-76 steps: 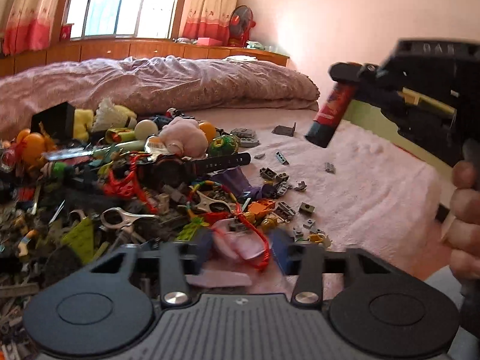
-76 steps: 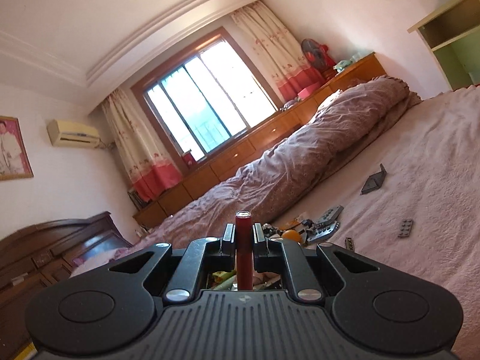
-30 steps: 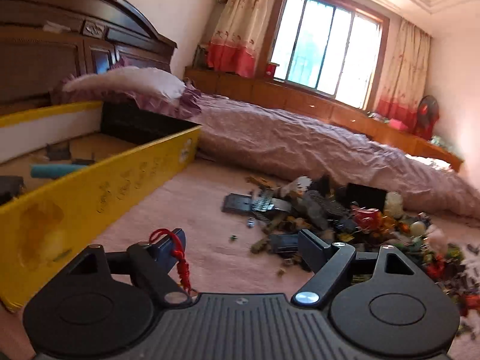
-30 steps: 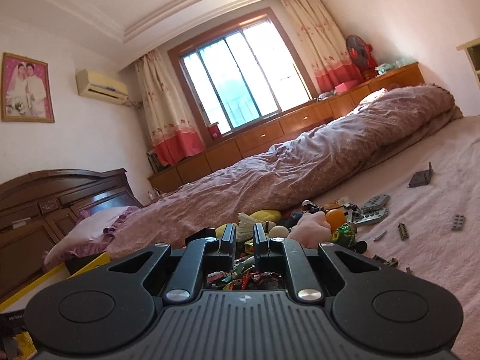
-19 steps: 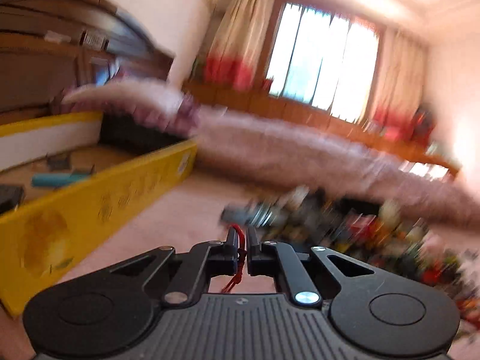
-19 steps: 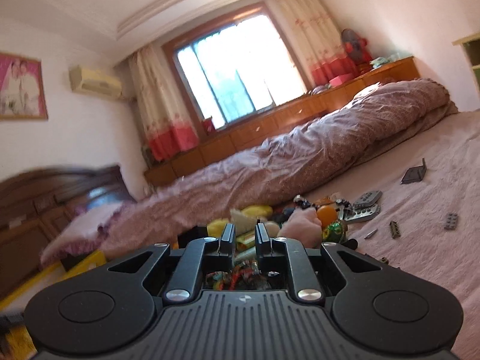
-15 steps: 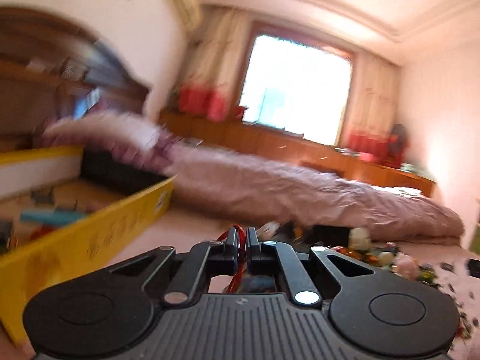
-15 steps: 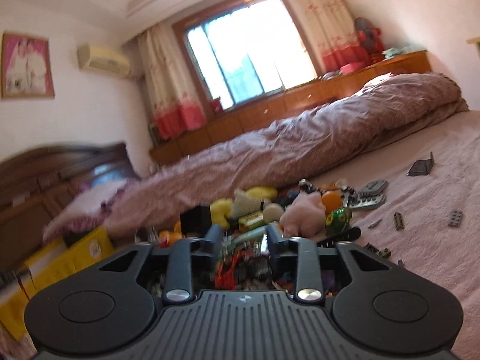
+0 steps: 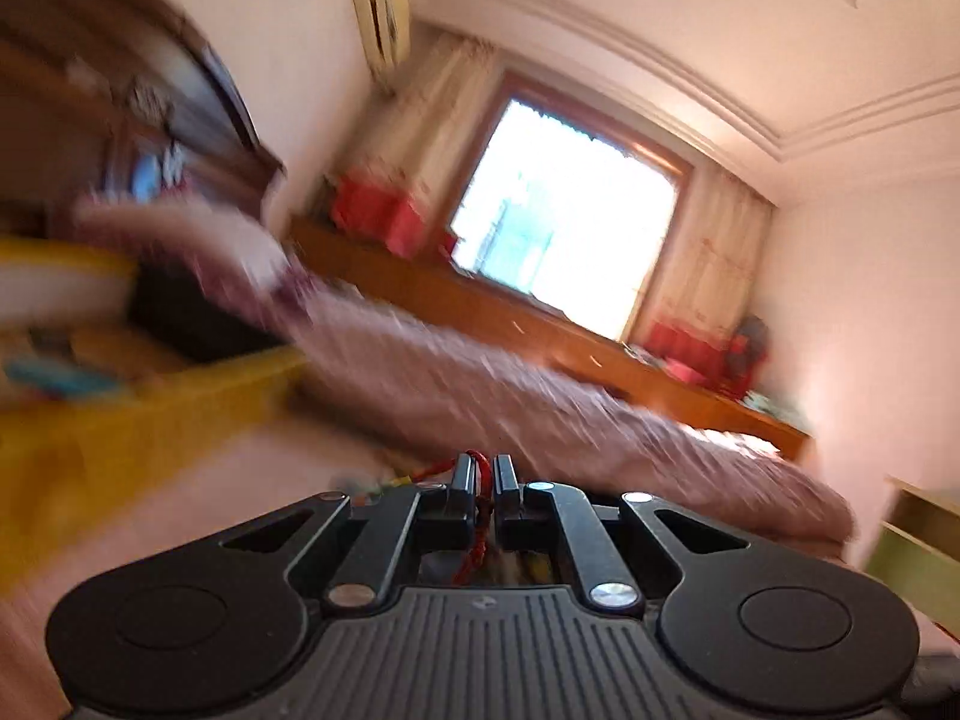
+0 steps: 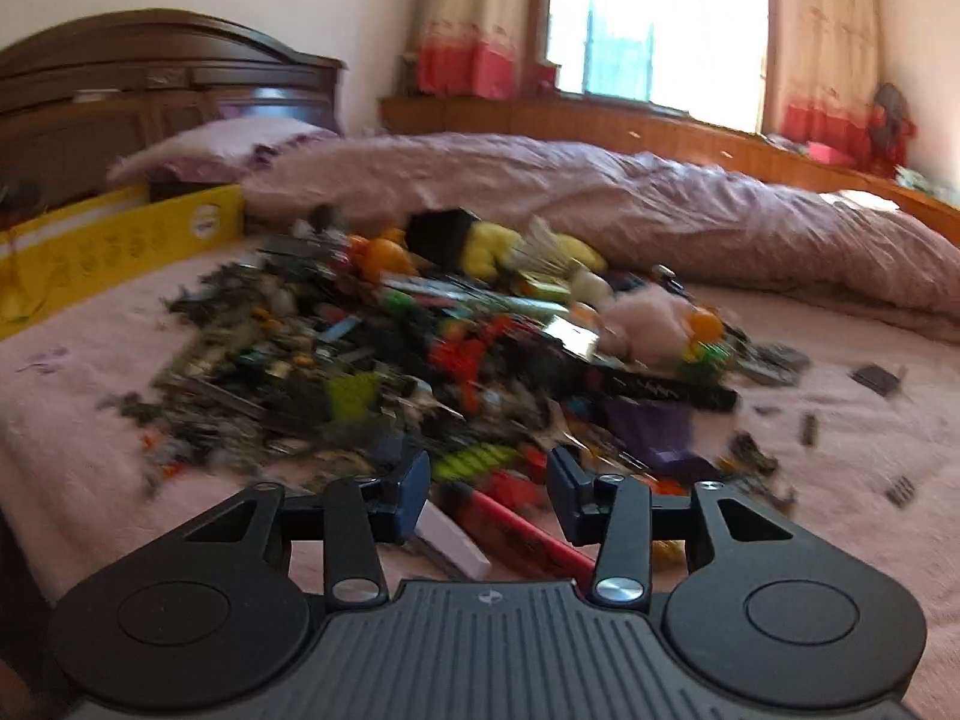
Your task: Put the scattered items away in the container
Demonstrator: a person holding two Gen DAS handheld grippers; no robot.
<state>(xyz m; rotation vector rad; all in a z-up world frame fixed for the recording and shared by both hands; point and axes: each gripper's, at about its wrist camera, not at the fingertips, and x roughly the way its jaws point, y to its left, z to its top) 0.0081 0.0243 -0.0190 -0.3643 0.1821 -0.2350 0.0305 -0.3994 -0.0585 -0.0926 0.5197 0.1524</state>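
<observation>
Plainly, in the left wrist view the left gripper is clamped on a red cord; carry it over the yellow container at left before letting go. Through the right wrist view, the right gripper stands half spread and empty above the scattered items; settle both fingers around one piece, then close.

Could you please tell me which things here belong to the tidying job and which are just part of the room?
Job: toy pile; yellow box; red cord pinched in the left gripper; right gripper, open over the pile.

Room only: quilt; pillow; headboard; curtains; window.
</observation>
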